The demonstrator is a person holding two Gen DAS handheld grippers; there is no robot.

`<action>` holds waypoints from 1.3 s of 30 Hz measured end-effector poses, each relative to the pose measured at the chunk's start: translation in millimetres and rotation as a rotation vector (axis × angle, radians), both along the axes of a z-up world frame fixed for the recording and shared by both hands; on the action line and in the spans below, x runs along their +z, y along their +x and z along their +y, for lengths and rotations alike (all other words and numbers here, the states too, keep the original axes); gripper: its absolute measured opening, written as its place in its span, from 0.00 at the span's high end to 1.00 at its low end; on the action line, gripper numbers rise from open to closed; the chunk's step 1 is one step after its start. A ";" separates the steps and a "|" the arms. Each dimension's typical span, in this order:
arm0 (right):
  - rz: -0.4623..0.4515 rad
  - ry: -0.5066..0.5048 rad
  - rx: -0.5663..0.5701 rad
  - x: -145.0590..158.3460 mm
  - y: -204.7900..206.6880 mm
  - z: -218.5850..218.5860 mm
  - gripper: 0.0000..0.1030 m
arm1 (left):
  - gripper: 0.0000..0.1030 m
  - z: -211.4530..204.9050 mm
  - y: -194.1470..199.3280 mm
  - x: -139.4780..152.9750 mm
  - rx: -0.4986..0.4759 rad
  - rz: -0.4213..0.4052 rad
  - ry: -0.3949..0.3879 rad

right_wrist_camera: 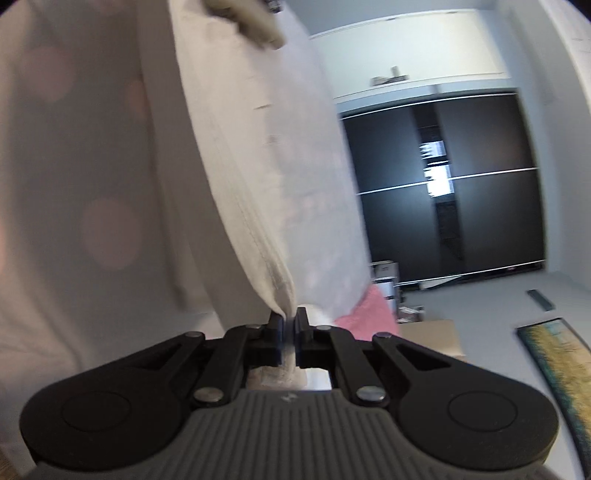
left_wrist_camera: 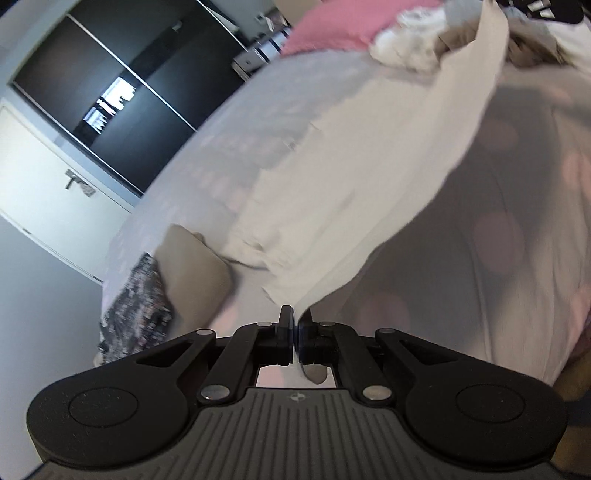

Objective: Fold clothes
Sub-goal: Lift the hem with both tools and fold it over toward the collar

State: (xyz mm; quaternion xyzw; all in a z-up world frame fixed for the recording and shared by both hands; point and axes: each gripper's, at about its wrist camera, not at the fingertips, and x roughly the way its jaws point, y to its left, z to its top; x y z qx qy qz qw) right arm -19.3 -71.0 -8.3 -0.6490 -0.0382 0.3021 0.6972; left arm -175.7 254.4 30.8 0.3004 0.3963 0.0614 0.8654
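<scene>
Two views, both blurred. In the left wrist view, the left gripper has its fingers clamped together on a corner of a cream garment, which stretches up and away over the spotted bedspread toward a pink cloth and a heap of clothes at the far end. In the right wrist view, the right gripper pinches the cream garment's hemmed edge; the fabric rises leftward, with a dark wardrobe far right.
</scene>
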 end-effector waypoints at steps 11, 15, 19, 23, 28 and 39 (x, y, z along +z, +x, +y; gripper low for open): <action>-0.061 0.095 0.061 69.1 -41.0 -43.2 0.95 | 0.99 -2.8 -47.2 84.6 0.000 -0.158 -0.148; -0.035 0.077 0.065 69.8 -49.1 -52.3 0.95 | 0.99 -3.8 -56.9 84.7 -0.003 -0.120 -0.180; -0.039 0.052 0.061 62.4 -50.7 -54.8 0.95 | 0.99 -6.4 -54.7 67.7 0.011 -0.067 -0.158; -0.037 0.046 0.051 53.7 -39.2 -44.7 0.95 | 0.99 -1.4 -40.0 62.8 0.038 -0.060 -0.159; -0.033 0.044 0.036 46.4 -14.7 -23.3 0.95 | 0.99 7.6 -19.9 63.7 0.065 -0.054 -0.137; 0.009 0.065 -0.065 42.5 89.7 65.5 0.95 | 0.99 64.5 104.4 68.7 0.128 -0.040 -0.069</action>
